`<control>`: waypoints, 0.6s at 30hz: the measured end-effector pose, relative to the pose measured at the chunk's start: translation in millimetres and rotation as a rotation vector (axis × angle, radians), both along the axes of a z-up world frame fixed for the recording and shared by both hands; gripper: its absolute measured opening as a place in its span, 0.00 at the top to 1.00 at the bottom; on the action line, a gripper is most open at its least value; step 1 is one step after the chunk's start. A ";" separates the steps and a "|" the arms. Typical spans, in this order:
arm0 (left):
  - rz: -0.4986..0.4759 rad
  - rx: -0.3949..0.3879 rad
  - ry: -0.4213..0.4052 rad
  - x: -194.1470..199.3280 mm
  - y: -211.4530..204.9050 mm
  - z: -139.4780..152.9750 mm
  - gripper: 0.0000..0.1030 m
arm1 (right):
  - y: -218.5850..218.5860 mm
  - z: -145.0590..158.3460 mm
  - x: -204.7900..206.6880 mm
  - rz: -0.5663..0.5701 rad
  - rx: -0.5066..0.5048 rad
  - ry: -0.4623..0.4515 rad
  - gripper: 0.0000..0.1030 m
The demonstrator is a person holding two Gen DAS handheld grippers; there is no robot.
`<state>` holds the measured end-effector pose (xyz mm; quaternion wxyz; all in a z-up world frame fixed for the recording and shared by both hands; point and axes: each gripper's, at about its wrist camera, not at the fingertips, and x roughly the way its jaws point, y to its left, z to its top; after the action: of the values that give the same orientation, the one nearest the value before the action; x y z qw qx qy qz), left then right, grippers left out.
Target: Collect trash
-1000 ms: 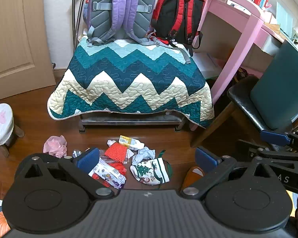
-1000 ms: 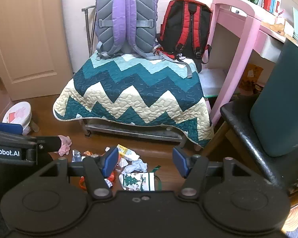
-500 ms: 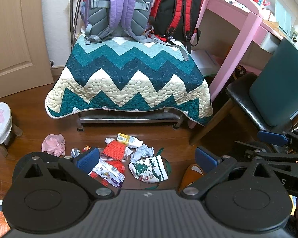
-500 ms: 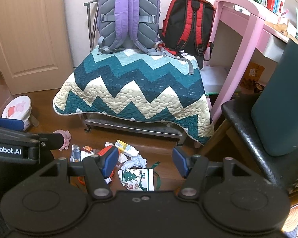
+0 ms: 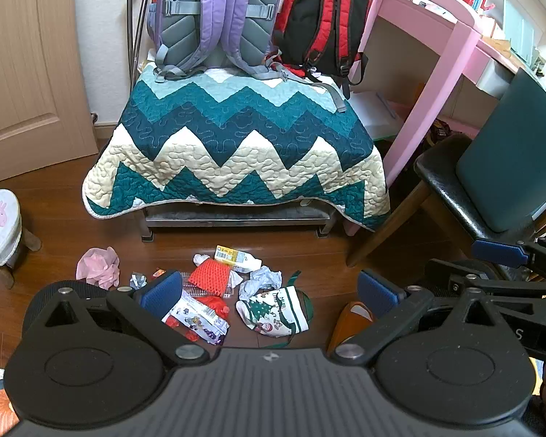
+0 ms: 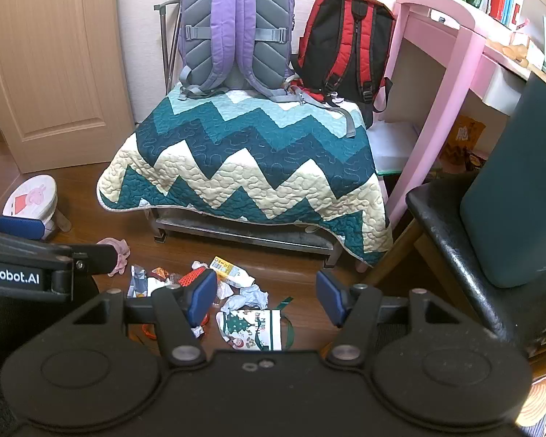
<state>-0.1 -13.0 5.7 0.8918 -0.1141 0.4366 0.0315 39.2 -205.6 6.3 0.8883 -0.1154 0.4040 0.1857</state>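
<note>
Trash lies on the wooden floor in front of a quilt-covered bench: a small white bottle (image 5: 238,258), a red net (image 5: 210,277), crumpled paper (image 5: 260,279), a Christmas-print bag (image 5: 275,313), a printed wrapper (image 5: 196,319) and a pink wad (image 5: 99,268). The same pile shows in the right wrist view, with the bag (image 6: 254,327) and bottle (image 6: 231,273). My left gripper (image 5: 269,291) is open and empty above the pile. My right gripper (image 6: 265,296) is open and empty above it too.
The quilted bench (image 5: 236,145) holds a purple backpack (image 5: 214,18) and a red one (image 5: 320,25). A pink desk (image 5: 429,73) and black chair (image 5: 455,189) stand at the right. A small stool (image 5: 0,229) and a door (image 5: 22,65) are at the left.
Both grippers have drawn back and up slightly; the trash pile sits a little farther ahead in both views. Jaws stay open.
</note>
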 end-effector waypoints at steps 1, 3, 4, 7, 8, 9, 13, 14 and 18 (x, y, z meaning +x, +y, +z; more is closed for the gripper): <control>0.000 0.000 0.000 0.1 0.0 0.0 0.00 | -0.5 -0.3 0.4 0.001 0.000 -0.001 0.41; 0.001 -0.001 0.001 0.2 -0.1 0.3 0.00 | -0.7 -0.3 0.6 0.001 0.000 -0.001 0.41; 0.001 -0.001 0.001 0.2 -0.1 0.2 0.00 | -1.0 -0.3 0.7 0.002 0.000 -0.001 0.41; 0.000 -0.001 -0.001 0.2 0.1 -0.1 0.00 | 0.2 0.3 0.2 -0.001 -0.001 0.000 0.41; 0.000 -0.001 0.001 0.3 0.2 0.3 0.00 | 0.1 0.1 0.1 0.000 -0.001 0.000 0.41; 0.000 -0.001 0.001 0.1 0.2 0.3 0.00 | 0.0 0.0 0.0 0.001 -0.001 -0.001 0.41; -0.001 -0.001 0.000 -0.3 -0.3 -0.2 0.00 | 0.8 0.4 -0.2 -0.001 -0.002 -0.001 0.41; -0.001 -0.001 0.000 -0.3 -0.6 -0.3 0.00 | 0.5 0.1 0.1 -0.001 -0.003 -0.002 0.41; 0.002 -0.002 0.001 -0.5 -1.4 -0.7 0.00 | 0.6 0.6 0.0 -0.001 -0.003 -0.001 0.41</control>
<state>-0.6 -14.4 5.0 0.8915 -0.1154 0.4370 0.0320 39.2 -204.9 6.9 0.8883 -0.1167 0.4039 0.1847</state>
